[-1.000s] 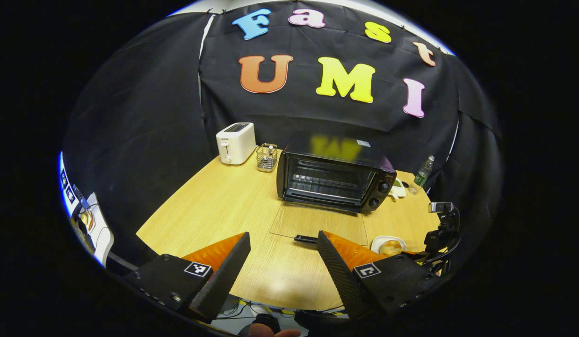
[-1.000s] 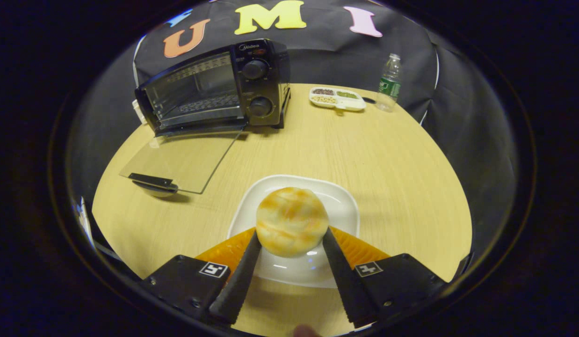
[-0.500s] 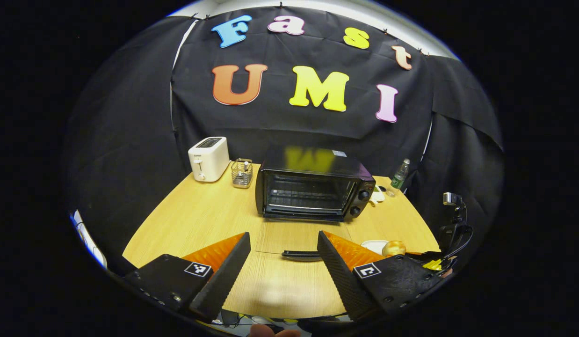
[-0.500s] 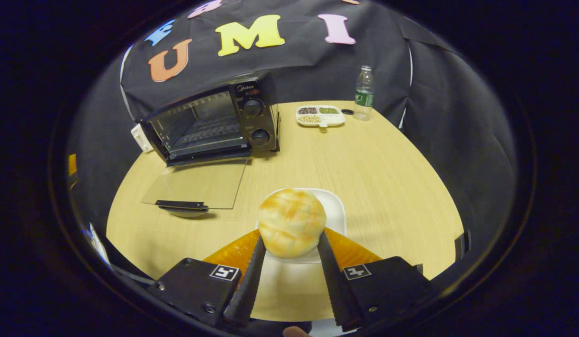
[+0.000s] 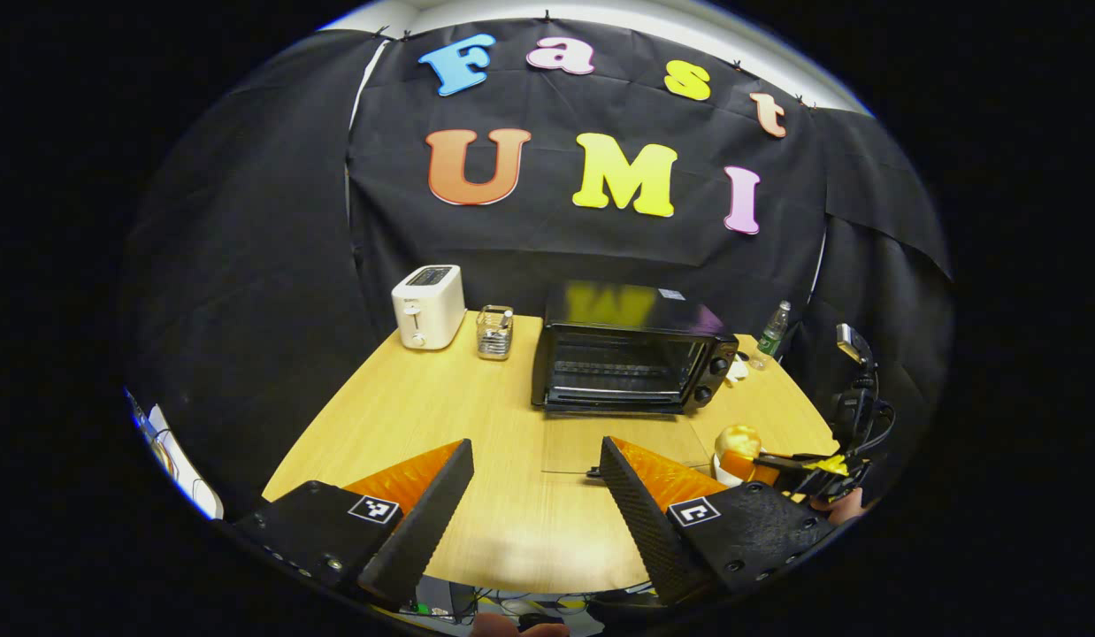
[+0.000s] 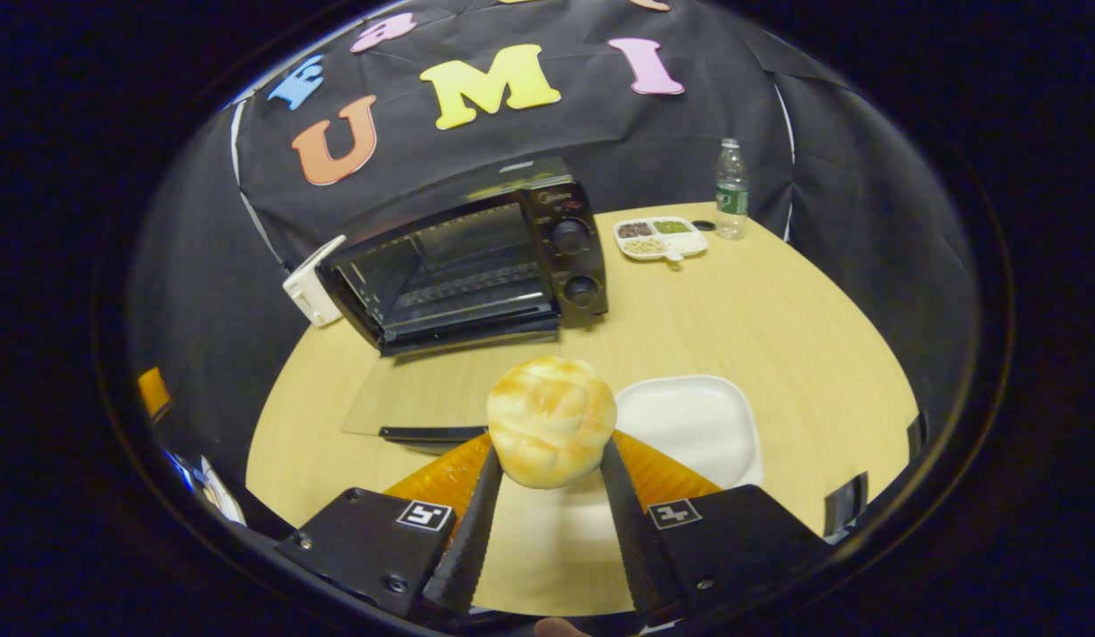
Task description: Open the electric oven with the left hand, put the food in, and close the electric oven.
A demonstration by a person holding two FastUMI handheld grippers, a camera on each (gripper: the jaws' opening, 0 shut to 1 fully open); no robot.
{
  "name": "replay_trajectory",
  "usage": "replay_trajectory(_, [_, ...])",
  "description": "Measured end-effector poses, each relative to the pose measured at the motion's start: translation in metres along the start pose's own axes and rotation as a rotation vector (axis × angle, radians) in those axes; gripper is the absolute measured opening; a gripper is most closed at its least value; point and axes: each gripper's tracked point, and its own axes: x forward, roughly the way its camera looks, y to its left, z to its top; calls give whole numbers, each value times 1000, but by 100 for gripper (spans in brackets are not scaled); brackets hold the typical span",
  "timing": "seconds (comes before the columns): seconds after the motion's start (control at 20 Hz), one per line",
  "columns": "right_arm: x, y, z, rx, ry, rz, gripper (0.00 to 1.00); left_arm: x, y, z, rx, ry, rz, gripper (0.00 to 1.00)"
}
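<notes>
The black electric oven [image 5: 631,358] [image 6: 477,270] stands at the back of the wooden table, its glass door [image 6: 424,398] folded down flat in front of it. My right gripper [image 6: 547,464] is shut on a round golden bun [image 6: 552,420], held in the air above the table, left of the white plate [image 6: 689,416]. In the left gripper view the bun [image 5: 738,438] and the right gripper [image 5: 777,464] appear at the far right. My left gripper [image 5: 534,464] hangs open over the table's near edge, well short of the oven, with nothing between its fingers.
A white toaster [image 5: 428,305] and a small wire rack [image 5: 494,332] stand left of the oven. A divided snack tray [image 6: 661,239] and a water bottle [image 6: 731,190] sit at the back right. A camera on a stand [image 5: 853,389] rises at the table's right edge.
My right gripper has lifted the bun off the white plate and carried it left, toward the oven door. The left gripper has drawn back a little and stays open.
</notes>
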Motion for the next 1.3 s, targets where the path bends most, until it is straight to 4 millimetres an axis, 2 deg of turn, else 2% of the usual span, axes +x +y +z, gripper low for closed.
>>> replay_trajectory(0.2, [51,58,26,83,-53,51,65,-13,36,-5,-8,17,51,95])
replay_trajectory(0.35, [85,86,44,138,-91,58,65,-18,58,-9,21,38,80,95])
replay_trajectory(0.5, [115,107,68,194,-151,58,65,-22,69,-12,44,47,73,95])
replay_trajectory(0.65, [146,114,87,267,-210,25,65,-27,87,-15,76,58,101,95])
replay_trajectory(0.85, [174,126,104,340,-267,0,65,-35,105,-24,124,72,127,95])
replay_trajectory(1.1, [196,124,111,344,-329,-55,67,-46,126,-35,102,97,165,96])
replay_trajectory(1.3, [207,122,108,305,-319,-70,75,-51,131,-37,78,96,168,96])
